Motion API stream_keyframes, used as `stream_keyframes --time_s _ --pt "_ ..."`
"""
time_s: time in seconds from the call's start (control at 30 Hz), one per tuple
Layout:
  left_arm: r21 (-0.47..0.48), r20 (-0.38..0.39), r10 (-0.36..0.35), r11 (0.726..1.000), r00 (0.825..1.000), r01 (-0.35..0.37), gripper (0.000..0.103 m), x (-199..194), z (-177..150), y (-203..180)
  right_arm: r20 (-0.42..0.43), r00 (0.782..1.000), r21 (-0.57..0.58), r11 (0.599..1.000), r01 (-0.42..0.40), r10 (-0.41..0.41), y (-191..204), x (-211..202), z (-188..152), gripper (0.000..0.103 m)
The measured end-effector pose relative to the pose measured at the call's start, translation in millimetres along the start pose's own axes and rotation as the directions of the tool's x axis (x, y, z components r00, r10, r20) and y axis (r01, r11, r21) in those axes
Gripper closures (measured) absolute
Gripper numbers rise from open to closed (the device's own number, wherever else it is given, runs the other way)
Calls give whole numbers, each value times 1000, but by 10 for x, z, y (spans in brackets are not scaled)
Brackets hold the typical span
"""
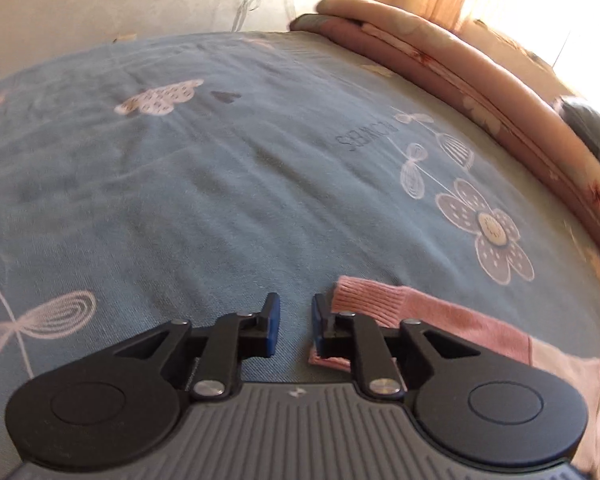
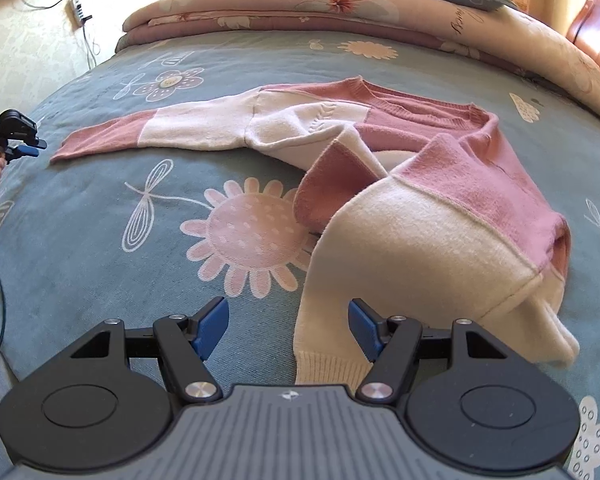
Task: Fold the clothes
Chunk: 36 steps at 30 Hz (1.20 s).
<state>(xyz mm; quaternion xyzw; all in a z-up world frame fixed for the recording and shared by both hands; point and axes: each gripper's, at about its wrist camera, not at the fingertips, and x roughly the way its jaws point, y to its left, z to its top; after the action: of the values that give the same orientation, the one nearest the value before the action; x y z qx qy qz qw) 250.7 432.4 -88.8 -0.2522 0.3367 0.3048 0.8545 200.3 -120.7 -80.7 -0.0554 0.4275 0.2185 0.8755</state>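
One blue floral bedsheet spread flat, folded peach quilt along its far edge. Pink-and-cream sweater rumpled at centre-right, one sleeve stretched out left, ribbed cream hem between the wide-apart, non-gripping jaws of the right gripper. Left gripper narrowly parted, nothing pinched, pink cuff just beside its right finger.
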Motion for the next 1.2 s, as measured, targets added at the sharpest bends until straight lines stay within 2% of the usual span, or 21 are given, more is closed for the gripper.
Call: stream_keyframes --time_s 0.07,0.2,0.3,0.43,0.53,0.6,0.7,0.77,0.87,0.93,0.97,1.03,1.07,1.13,1.2 --pt "72 -10 -31 997 999 32 71 -91 -6 -155 2 1000 -4 1000 -9 9 27 -14 -19 32" --pt "175 -61 -146 972 987 155 60 -219 -69 -603 7 1000 -18 1000 -19 19 80 -59 -50 32" --pt "233 -105 -249 935 963 267 52 -281 -187 -1034 10 1000 -13 1000 -17 17 69 -74 -58 32" --pt "289 -173 -358 872 918 394 43 -260 -424 -1681 6 1000 4 1000 -17 17 -6 -69 -72 32" --pt "297 -242 -402 836 883 462 42 -147 -631 -2070 5 1000 11 1000 -15 15 -70 -65 -86 32" --pt "294 -274 -410 826 870 481 42 -61 -750 -2244 7 1000 18 1000 -12 12 -122 -59 -89 32" --pt "302 -291 -390 829 874 471 41 66 -862 -2305 6 1000 37 999 -8 7 -216 -29 -90 30" --pt "292 -297 -365 845 882 448 41 144 -871 -2212 6 1000 49 999 -8 8 -266 -3 -94 30" --pt "249 -293 -388 851 874 461 40 180 -772 -1960 5 1000 66 998 -16 16 -322 37 -109 30" --pt "238 -283 -366 869 886 435 39 176 -711 -1834 1 1000 68 998 -14 14 -336 53 -122 30" --pt "240 -273 -346 879 897 412 35 157 -695 -1785 0 1000 67 998 -11 11 -339 55 -130 30" --pt "244 -253 -307 898 918 367 33 115 -664 -1691 5 1000 69 998 -5 4 -344 26 -140 30" --pt "256 -247 -294 899 923 355 33 72 -669 -1678 10 1000 72 997 -2 1 -347 0 -142 30" --pt "303 -242 -289 885 926 355 31 -61 -717 -1711 29 1000 75 997 4 -6 -357 -62 -138 30" --pt "365 -254 -321 842 913 397 27 -232 -822 -1819 52 999 75 997 11 -15 -365 -130 -123 30"
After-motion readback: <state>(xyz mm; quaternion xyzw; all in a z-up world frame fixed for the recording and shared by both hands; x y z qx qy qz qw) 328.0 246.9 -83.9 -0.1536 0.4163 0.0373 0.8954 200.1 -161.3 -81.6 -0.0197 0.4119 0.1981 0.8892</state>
